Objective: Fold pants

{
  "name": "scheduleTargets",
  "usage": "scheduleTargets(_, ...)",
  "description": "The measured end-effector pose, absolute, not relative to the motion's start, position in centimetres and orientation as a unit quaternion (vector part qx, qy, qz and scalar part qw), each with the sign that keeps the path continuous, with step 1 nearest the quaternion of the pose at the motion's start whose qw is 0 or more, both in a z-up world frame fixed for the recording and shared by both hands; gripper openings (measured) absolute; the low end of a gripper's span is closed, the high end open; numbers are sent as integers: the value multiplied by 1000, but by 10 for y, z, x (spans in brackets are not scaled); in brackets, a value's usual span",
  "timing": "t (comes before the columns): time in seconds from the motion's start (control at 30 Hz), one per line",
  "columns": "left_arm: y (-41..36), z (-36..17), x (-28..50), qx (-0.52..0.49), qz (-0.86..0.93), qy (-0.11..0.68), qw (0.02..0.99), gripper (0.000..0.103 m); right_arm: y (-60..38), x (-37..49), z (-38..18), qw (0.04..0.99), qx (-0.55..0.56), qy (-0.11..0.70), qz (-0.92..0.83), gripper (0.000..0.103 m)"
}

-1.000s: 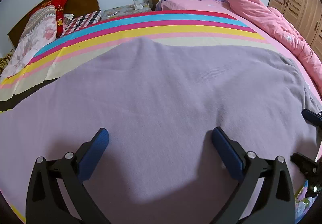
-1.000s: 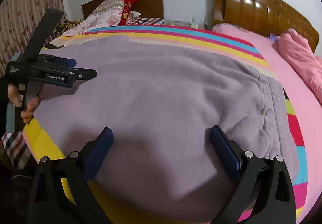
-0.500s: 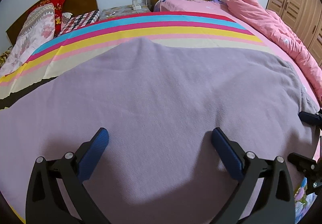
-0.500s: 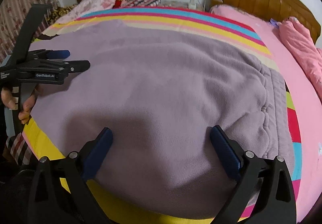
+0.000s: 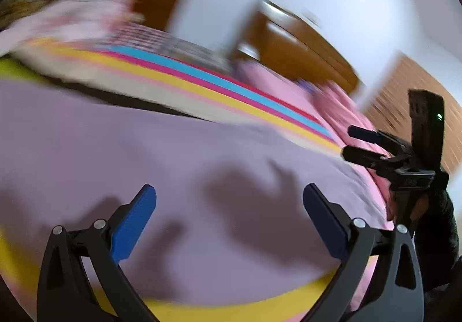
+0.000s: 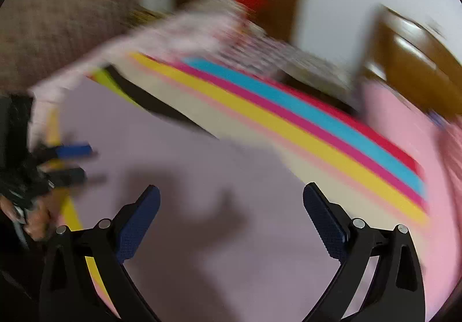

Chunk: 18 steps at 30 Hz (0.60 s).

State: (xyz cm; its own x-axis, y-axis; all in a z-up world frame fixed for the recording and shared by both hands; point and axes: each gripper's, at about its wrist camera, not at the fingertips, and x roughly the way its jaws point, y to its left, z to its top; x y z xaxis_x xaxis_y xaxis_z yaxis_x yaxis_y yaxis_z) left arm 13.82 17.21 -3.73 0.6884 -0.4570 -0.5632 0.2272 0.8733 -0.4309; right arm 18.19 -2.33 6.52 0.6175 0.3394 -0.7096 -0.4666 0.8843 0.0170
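The lilac pants (image 5: 179, 166) lie spread flat on the striped bed sheet, and also fill the lower part of the right wrist view (image 6: 219, 194). My left gripper (image 5: 229, 206) is open and empty, held above the pants. My right gripper (image 6: 231, 203) is open and empty too, above the same cloth. The right gripper also shows at the right edge of the left wrist view (image 5: 361, 145), and the left gripper at the left edge of the right wrist view (image 6: 75, 163). Both views are blurred by motion.
The striped sheet (image 6: 303, 119) runs behind the pants. Pillows (image 5: 72, 21) and a wooden headboard (image 5: 303, 44) lie at the far side. A pink quilt (image 5: 340, 108) is on the right, a wardrobe (image 5: 410, 96) beyond it.
Both grippers have swung and tilted, so the views are rotated and blurred. They have lifted off the cloth and stay open. The pants have not visibly moved.
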Motion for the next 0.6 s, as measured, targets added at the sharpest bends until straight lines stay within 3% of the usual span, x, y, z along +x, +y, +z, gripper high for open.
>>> scheduleTargets(0.23, 404, -66, 101, -379, 16, 296, 876, 100, 190, 243, 24, 818, -133, 392, 399, 96)
scheduleTargets(0.37, 471, -83, 101, -444, 34, 268, 854, 92, 264, 253, 17, 785, -98, 408, 457, 96)
scheduleTargets(0.47, 493, -89, 107, -469, 52, 256, 844, 92, 304, 237, 25, 777, -128, 375, 490, 96)
scheduleTargets(0.53, 498, -87, 100, -496, 63, 232, 834, 93, 336, 219, 21, 759, -169, 363, 513, 87)
scheduleTargets(0.6, 502, -84, 94, -508, 80, 222, 829, 94, 359, 201, 16, 736, -207, 355, 538, 69)
